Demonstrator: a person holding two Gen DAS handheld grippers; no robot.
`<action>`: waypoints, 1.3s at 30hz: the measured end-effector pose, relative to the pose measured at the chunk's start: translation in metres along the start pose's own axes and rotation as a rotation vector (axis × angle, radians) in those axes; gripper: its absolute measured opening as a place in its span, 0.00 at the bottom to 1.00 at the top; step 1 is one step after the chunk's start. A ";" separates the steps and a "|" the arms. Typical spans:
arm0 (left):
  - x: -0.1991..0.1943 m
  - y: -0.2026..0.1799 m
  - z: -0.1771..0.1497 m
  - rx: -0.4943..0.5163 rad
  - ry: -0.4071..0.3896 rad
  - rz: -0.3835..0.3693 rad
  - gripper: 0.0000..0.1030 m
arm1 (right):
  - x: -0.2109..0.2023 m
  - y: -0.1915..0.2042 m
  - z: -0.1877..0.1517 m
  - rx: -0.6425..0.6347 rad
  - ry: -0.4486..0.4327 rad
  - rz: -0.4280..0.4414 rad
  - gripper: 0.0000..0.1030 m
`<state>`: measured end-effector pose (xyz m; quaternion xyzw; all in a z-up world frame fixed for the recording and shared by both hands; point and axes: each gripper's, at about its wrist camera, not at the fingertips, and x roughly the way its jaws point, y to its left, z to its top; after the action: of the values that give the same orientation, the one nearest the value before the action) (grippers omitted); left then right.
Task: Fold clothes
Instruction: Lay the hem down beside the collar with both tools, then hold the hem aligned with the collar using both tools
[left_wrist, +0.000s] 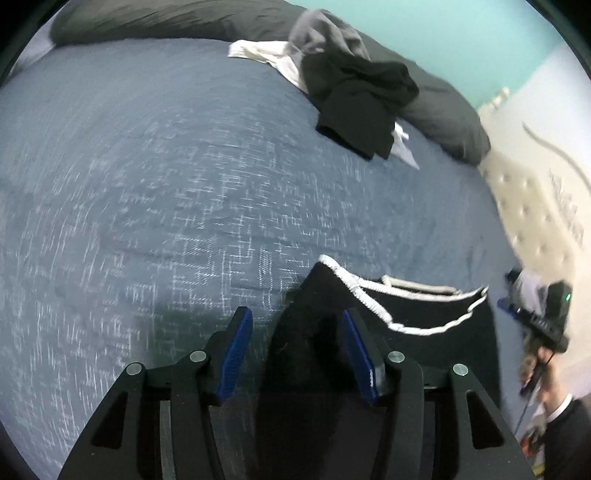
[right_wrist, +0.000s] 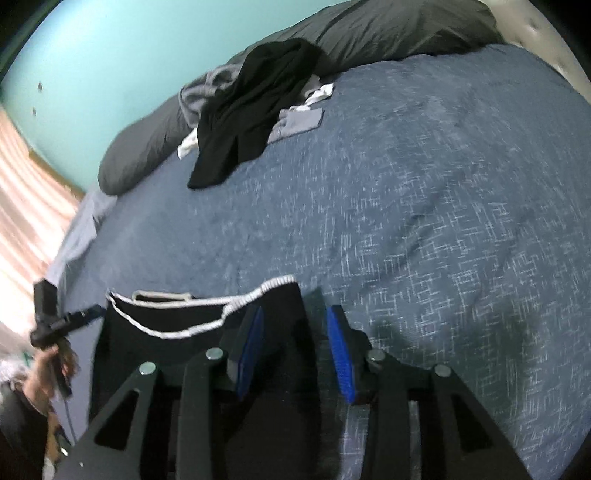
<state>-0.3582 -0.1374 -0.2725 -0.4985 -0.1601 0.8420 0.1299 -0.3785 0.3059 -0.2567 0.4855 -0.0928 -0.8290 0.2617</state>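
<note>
Black fabric shorts with white-trimmed waistband (left_wrist: 436, 314) stretched over blue woven bedspread (left_wrist: 184, 184); left gripper (left_wrist: 295, 332), right gripper (right_wrist: 295, 332) half-spread, cloth between fingers, clamping unclear; presumably spreading for folding; crumpled clothes pile (right_wrist: 255, 110) well apart.

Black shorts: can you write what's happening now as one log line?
step: spreading black shorts | left gripper: open, cloth between fingers | right gripper: same | surface: blue bedspread

Your left gripper (left_wrist: 297, 343) and right gripper (right_wrist: 295, 339) match: matte black linkage arms with triangular cut-outs, round silver pivot screws, and ribbed blue pads (left_wrist: 236, 354) lining each finger. From the left wrist view, your right hand (left_wrist: 546, 373) shows a dark sleeve (left_wrist: 570, 421) over a white cuff. A thin black cable hangs below that handle.
</note>
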 end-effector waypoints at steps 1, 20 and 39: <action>0.003 -0.002 0.001 0.014 0.005 0.007 0.52 | 0.004 0.000 -0.001 -0.011 0.002 -0.009 0.36; 0.001 0.004 0.005 0.002 -0.021 -0.005 0.08 | 0.012 0.017 0.001 -0.142 -0.083 -0.083 0.03; 0.014 0.014 0.007 -0.057 -0.013 0.033 0.12 | 0.020 -0.006 0.010 0.009 -0.059 -0.089 0.07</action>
<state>-0.3716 -0.1461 -0.2866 -0.4991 -0.1765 0.8424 0.1007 -0.3972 0.2991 -0.2689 0.4655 -0.0825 -0.8534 0.2195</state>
